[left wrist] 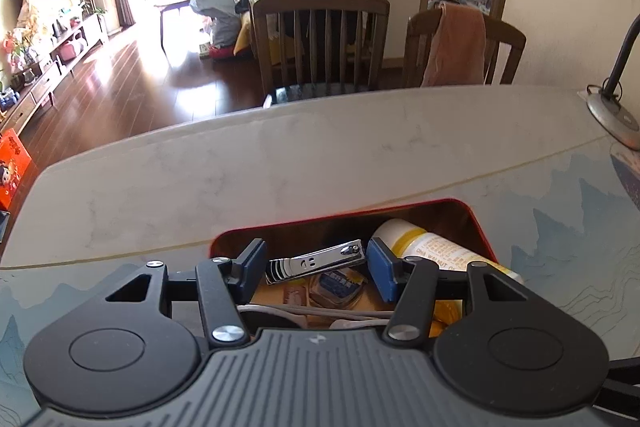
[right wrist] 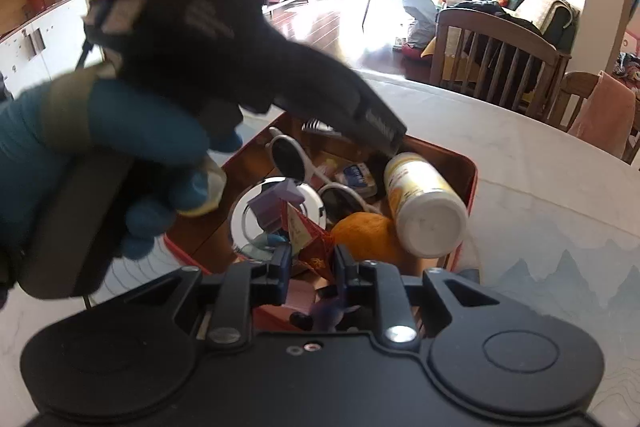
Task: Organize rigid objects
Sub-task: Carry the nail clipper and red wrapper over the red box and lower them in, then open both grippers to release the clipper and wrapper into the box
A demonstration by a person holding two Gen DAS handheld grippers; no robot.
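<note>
Left wrist view: left gripper [left wrist: 316, 267] clamps nail clipper [left wrist: 316, 263] above red tin [left wrist: 478, 223] holding supplement bottle [left wrist: 432, 247], sunglasses [right wrist: 316, 179], orange [right wrist: 364, 235]. Right gripper [right wrist: 310, 267] pinches red packet [right wrist: 312, 247].

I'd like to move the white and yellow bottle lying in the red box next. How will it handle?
The bottle is a smooth cylinder lying on its side against the orange, so it will probably roll if nudged. It looks like rigid plastic, likely stiff and light. Its glossy label may slip between pads.
</note>
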